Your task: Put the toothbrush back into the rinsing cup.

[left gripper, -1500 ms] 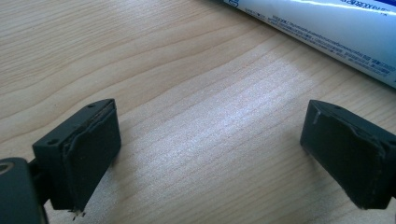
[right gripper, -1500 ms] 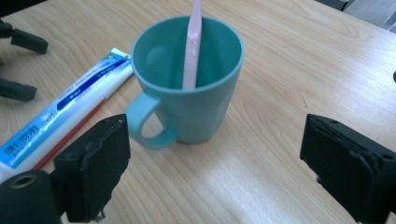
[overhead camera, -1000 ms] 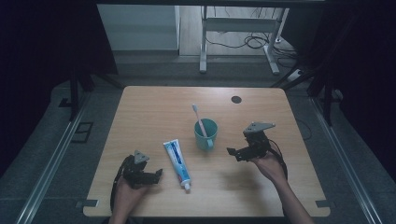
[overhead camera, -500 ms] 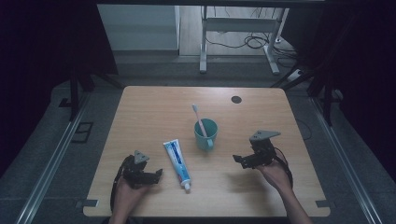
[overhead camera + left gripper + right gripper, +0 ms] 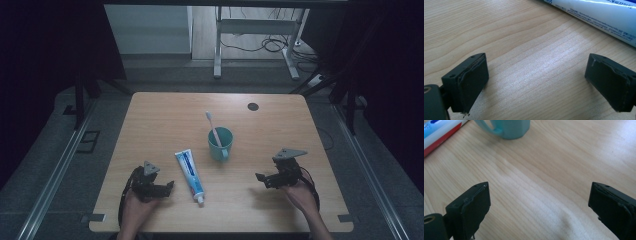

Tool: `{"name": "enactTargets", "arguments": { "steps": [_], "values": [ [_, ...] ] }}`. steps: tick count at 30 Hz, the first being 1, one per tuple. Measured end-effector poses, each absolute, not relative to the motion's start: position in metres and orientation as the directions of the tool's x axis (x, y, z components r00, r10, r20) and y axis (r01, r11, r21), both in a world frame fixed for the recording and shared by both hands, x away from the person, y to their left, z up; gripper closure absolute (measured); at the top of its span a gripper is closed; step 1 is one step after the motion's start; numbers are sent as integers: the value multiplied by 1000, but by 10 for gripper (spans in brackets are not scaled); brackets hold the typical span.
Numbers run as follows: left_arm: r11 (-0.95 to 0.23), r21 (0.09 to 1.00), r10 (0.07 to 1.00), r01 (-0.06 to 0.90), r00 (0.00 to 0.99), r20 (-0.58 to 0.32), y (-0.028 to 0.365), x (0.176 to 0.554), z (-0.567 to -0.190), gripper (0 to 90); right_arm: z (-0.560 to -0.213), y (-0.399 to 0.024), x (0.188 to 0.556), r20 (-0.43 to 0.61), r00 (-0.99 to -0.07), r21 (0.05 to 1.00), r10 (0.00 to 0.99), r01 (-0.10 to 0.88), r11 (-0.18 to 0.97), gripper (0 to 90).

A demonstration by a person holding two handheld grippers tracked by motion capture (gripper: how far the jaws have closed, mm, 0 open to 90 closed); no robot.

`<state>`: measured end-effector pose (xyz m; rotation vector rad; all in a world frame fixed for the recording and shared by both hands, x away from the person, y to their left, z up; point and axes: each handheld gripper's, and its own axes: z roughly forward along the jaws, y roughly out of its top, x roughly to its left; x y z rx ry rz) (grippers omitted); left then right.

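A: Where do we stand? Our left gripper rests low at the near-left of the table, its jaws spread wide over bare wood with nothing between them.

B: Same on our side. The right gripper sits near the near-right edge, jaws parted and empty too. In the right gripper view we look across open wood toward the base of the teal cup.

A: So what looks done? The toothbrush stands in the cup at the middle of the table, head up and leaning to the far left. We judge that part settled.

B: And the toothpaste tube lies flat just left of the cup, cap end pointing to the near edge. It is apart from the cup, not touching it as far as we can tell.

A: It is close to our left gripper, just to its right. In the left gripper view the tube runs across the far right corner, beyond the jaws.

B: Then what is left, we reckon, is the tube itself: nothing grips it yet. Whether it belongs in the cup or stays put, we cannot tell.

A: Agreed. Both hands are free and neither touches anything.
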<state>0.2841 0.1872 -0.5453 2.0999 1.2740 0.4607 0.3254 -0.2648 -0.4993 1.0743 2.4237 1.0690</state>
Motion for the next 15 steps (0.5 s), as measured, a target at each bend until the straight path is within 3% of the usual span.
{"name": "enactTargets", "arguments": {
  "steps": [15],
  "values": [
    [-327, 673, 884, 664, 466, -30, 187, 284, -545, 52, -522, -276, 314, 45, -684, 716, 729, 531, 454, 32]
  ]
}}
